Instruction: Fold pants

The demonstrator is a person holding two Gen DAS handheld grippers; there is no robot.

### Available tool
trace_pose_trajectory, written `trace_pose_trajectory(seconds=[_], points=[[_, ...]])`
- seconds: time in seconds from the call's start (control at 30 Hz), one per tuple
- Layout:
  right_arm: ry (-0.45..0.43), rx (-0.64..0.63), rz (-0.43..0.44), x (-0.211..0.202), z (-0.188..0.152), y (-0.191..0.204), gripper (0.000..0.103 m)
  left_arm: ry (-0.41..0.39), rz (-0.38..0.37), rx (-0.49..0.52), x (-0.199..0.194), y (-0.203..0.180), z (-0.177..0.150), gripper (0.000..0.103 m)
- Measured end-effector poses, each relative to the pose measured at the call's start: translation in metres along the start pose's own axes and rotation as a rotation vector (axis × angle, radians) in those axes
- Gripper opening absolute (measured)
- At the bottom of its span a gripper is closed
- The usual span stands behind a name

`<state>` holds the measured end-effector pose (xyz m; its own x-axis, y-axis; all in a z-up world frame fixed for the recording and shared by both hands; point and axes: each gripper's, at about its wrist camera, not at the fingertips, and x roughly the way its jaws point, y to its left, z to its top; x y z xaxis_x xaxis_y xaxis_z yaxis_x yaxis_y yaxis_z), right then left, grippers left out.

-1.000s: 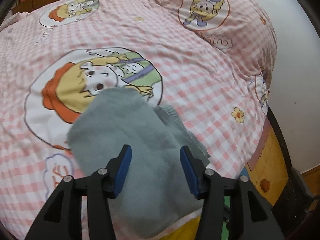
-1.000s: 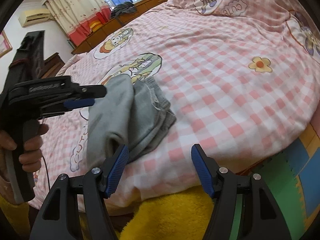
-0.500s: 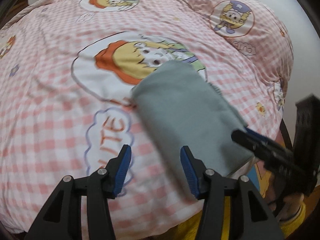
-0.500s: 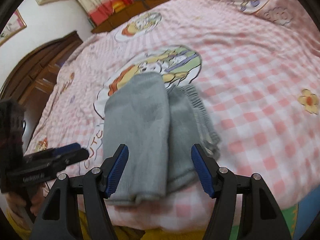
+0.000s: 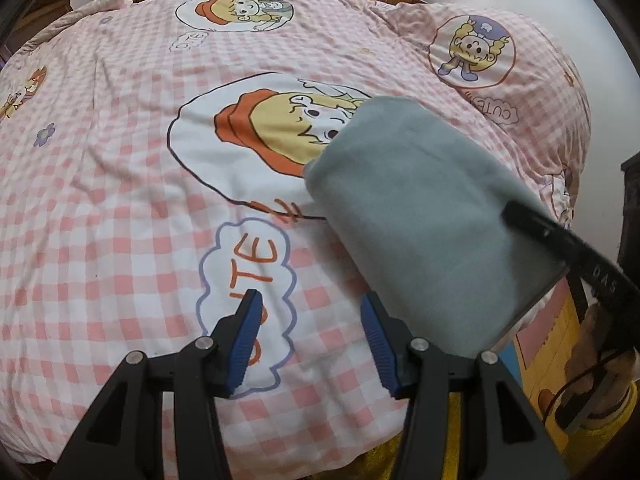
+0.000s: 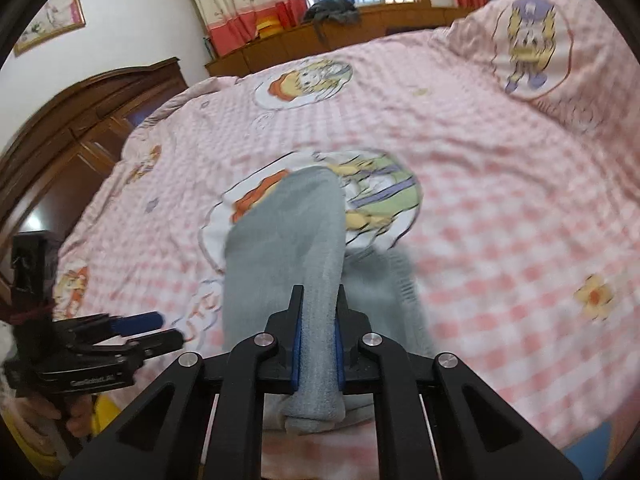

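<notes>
The grey pants point(image 5: 424, 216) lie folded into a long bundle on the pink checked bedspread point(image 5: 120, 208), near the bed's front edge. My right gripper point(image 6: 318, 340) is shut on the near end of the pants point(image 6: 288, 240), with grey cloth squeezed between its blue pads. My left gripper point(image 5: 310, 340) is open and empty, over the bedspread just left of the pants. In the right wrist view the left gripper point(image 6: 136, 332) shows at the lower left, apart from the pants. The right gripper's finger crosses the left wrist view at right point(image 5: 560, 240).
The bedspread carries cartoon prints, one point(image 5: 272, 136) partly under the pants. A pillow point(image 6: 532, 48) lies at the far right. A dark wooden headboard point(image 6: 80, 128) stands at left, a low wooden cabinet point(image 6: 340, 36) along the far side under the window.
My right gripper moved onto the near end of the pants and shut on it. My left gripper drew off the pants to the left and stays open.
</notes>
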<state>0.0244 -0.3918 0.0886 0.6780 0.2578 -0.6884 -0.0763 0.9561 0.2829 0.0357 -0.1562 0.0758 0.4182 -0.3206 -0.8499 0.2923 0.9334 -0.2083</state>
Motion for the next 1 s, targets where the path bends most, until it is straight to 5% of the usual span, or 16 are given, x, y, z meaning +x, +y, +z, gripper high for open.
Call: trace_pose_trajectory(seconds=[0.3,0.5,0.67,0.83,1.0], points=[[0.120,0.113,-0.089,0.051,-0.028,-0.053,0.012,0.003,0.000,0.047,0.012,-0.019,-0.001,0.053],[0.087,0.182,-0.063,0.032,-0.025,-0.059,0.013,-0.063,-0.033,0.117,0.009,-0.038,0.017,0.053],[0.000,0.051,-0.119,0.009,-0.005,-0.023,0.013,-0.145,-0.068,0.183,0.017,-0.055,0.045,0.027],[0.015,-0.009,-0.265,0.018,0.000,-0.008,0.013,-0.121,-0.102,0.176,0.040,-0.058,0.067,0.027],[0.082,0.024,-0.275,0.031,-0.023,-0.029,0.013,-0.110,-0.104,0.179,0.051,-0.051,0.069,0.027]])
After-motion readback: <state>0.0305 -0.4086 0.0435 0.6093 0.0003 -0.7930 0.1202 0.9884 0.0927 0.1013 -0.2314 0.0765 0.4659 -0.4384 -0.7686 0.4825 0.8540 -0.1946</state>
